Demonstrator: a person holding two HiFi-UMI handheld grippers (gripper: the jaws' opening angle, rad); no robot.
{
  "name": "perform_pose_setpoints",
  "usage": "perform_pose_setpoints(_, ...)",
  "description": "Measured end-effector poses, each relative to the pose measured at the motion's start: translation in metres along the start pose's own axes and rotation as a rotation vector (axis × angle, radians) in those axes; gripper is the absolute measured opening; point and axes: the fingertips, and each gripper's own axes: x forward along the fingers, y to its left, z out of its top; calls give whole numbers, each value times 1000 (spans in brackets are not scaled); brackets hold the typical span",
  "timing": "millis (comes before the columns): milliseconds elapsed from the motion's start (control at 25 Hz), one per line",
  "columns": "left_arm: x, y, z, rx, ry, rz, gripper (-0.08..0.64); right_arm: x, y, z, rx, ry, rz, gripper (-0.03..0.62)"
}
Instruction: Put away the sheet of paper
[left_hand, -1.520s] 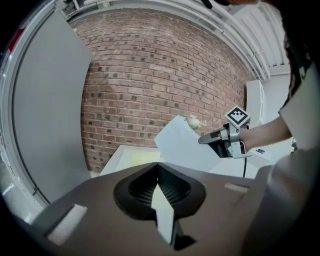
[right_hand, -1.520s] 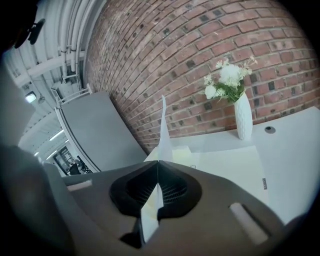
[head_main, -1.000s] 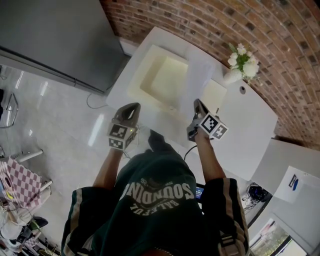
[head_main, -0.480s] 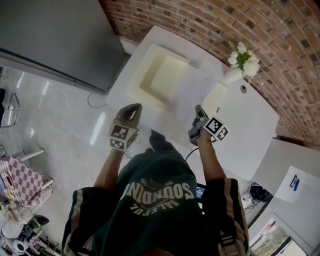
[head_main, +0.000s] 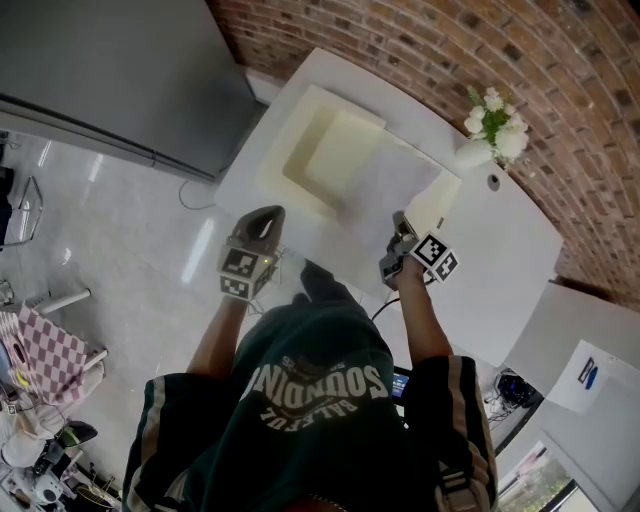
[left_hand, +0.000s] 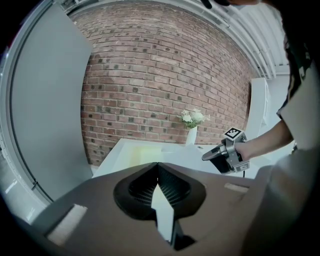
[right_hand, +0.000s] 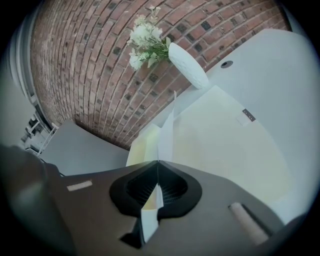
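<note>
Lowered since the earlier frame, the right tongs (head_main: 400, 222) remain clenched on the near edge of the sheet of paper (head_main: 385, 185). The sheet now lies flatter, covering part of the shallow tray (head_main: 282, 140) on the white surface (head_main: 500, 250). The left tongs (head_main: 265, 215) are clenched and empty. A vase of flowers (head_main: 492, 125) stands beyond.

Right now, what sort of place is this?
Probably an office or studio-style room, not a workshop: a red brick wall, a smooth white desk carrying a white vase of white flowers, and a glossy pale floor.
</note>
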Motion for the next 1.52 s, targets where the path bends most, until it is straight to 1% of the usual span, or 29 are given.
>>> perform_pose_setpoints(360,11,2,1,-12,8,13,9,23,3,5,12,33,17,0)
perform_pose_setpoints(720,20,13,6,-30,10,41,9,49,10,3,-12,88,21,0)
perform_pose_setpoints(1160,23,20,9,-50,11,83,9,81,6,-7,-17,147,-20,2)
perform_pose_setpoints(1520,21,22,8,-49,25,86,9,107,15,-16,5,159,-42,1)
